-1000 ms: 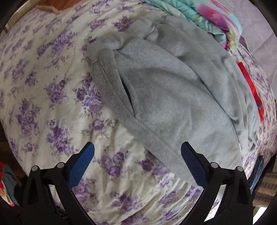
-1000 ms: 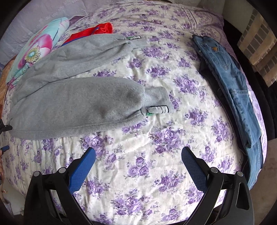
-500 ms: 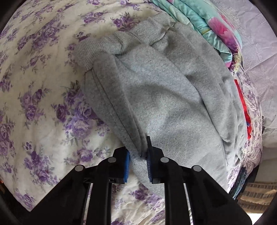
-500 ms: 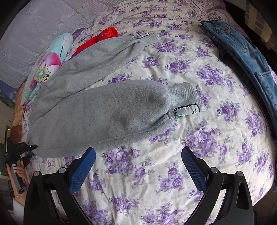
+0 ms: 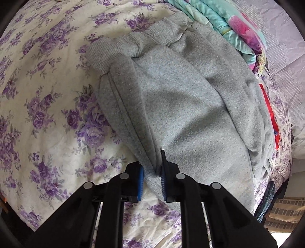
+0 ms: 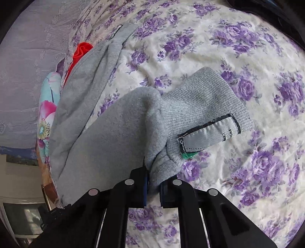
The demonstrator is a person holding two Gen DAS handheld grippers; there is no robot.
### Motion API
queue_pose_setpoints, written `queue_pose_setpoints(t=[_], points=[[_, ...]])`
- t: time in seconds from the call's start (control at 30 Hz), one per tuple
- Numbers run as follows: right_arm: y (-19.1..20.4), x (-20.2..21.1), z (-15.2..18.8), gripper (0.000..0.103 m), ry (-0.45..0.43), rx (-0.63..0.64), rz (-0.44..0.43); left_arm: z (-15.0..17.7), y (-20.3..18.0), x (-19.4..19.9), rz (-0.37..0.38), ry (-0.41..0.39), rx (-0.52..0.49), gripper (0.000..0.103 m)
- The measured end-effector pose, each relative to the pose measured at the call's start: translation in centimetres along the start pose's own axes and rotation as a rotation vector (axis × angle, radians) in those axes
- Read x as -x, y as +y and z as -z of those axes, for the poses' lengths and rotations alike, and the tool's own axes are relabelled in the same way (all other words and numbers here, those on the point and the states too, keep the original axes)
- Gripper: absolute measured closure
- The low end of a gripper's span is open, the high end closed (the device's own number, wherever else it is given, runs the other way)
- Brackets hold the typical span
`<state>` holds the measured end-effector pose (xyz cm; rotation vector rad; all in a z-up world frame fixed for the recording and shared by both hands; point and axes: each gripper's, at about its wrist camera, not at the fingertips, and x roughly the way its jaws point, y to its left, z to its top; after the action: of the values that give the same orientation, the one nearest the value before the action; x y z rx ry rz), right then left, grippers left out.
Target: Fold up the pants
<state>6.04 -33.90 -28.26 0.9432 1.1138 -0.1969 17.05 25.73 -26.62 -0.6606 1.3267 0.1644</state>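
Observation:
Grey sweatpants (image 5: 181, 106) lie spread on a bed with a purple-flowered sheet (image 5: 47, 95). In the left wrist view my left gripper (image 5: 152, 178) is shut on the side seam of the pants, a little below the ribbed waistband (image 5: 133, 45). In the right wrist view my right gripper (image 6: 153, 183) is shut on the near leg's edge where it meets the ribbed ankle cuff (image 6: 205, 101), which carries a grey woven label (image 6: 207, 133). The other leg (image 6: 91, 63) stretches away toward the upper left.
A turquoise and pink flowered quilt (image 5: 238, 28) lies bunched beside the waistband. A red garment (image 6: 81, 51) shows from under the far leg. A pale lilac wall (image 6: 28, 57) runs along the bed. Dark clothing (image 6: 286, 11) sits at the sheet's far edge.
Both grippers went from wide open to shut on the pants, the left at the side seam first, then the right at the ankle. The right gripper dropped, rolled and closed in on the cuff.

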Motion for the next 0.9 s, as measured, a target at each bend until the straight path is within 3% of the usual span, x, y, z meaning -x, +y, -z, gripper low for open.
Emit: queue_pose_setpoints(t=[0.13, 0.3, 0.4, 0.5, 0.53, 0.6, 0.67, 0.73, 0.8, 0.9], points=[[0.4, 2.6, 2.4, 0.094, 0.042, 0.067, 0.038, 2.0, 1.1, 1.9, -0.017, -0.028, 0.012, 0.092], [-1.8, 5.6, 6.7, 0.094, 0.086, 0.115, 0.129, 7.0, 3.4, 5.6, -0.002, -0.019, 0.010, 0.092], [-3.9, 4.3, 8.4, 0.092, 0.098, 0.142, 0.185, 8.3, 5.0, 4.1, -0.037, 0.019, 0.008, 0.090], [-4.8, 1.9, 9.1, 0.084, 0.104, 0.171, 0.239, 8.2, 6.0, 1.2, -0.065, 0.055, 0.018, 0.081], [-4.4, 2.1, 8.9, 0.080, 0.110, 0.177, 0.253, 8.0, 5.9, 1.4, -0.058, 0.060, 0.042, 0.081], [-3.4, 2.9, 8.5, 0.065, 0.144, 0.212, 0.291, 8.1, 5.8, 3.3, -0.042, 0.059, 0.031, 0.070], [-2.6, 4.9, 8.4, 0.064, 0.120, 0.244, 0.327, 8.6, 5.5, 5.9, -0.074, 0.019, -0.026, 0.062], [-1.7, 7.2, 7.9, 0.048, 0.068, 0.279, 0.380, 9.1, 5.7, 8.6, -0.112, -0.025, -0.057, 0.059], [-0.3, 9.5, 6.8, 0.040, -0.032, 0.330, 0.418, 8.8, 5.6, 11.1, -0.125, -0.086, -0.067, 0.059], [2.5, 10.8, 2.6, 0.033, -0.135, 0.376, 0.371, 5.9, 3.7, 12.6, -0.135, -0.172, -0.103, 0.054]])
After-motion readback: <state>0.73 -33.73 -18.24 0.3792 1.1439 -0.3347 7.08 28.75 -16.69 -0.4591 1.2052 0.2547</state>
